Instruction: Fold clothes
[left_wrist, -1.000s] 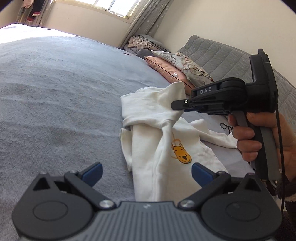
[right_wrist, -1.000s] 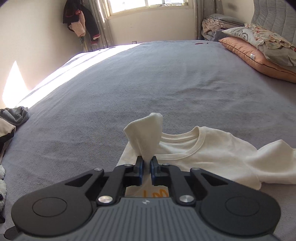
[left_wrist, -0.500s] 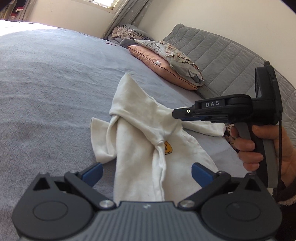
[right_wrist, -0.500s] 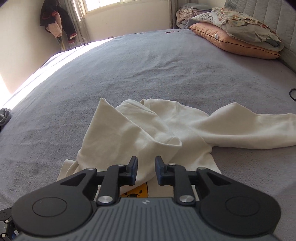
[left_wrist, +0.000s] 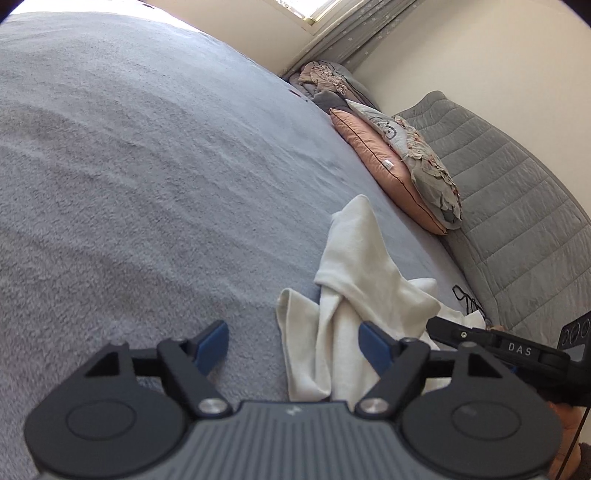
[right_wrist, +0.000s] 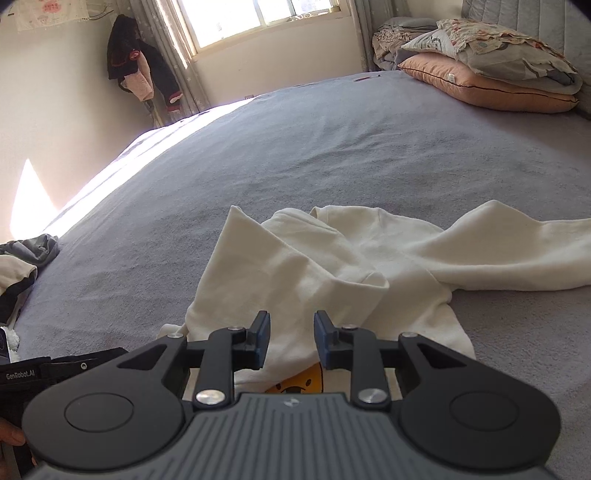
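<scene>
- The cream shirt (right_wrist: 332, 266) lies crumpled on the grey bed (right_wrist: 332, 147), one sleeve stretched toward 3 o'clock.
- The left gripper (left_wrist: 291, 347) is closing; shirt cloth lies between its blue pads (left_wrist: 373, 345), but they do not press it.
- The right gripper (right_wrist: 291, 341) is opening above the shirt and grips nothing.
- Pillows (right_wrist: 487, 77) are stacked at 1 o'clock.

Readable markings. "DAS" stood in white capitals on the black body of the right gripper (left_wrist: 436, 328), seen to the right of the left gripper's fingers. "GenRobot.AI" stood in pale letters on the black body of the left gripper (right_wrist: 26, 376), at the lower left beside the right gripper. No other lettering could be read.
</scene>
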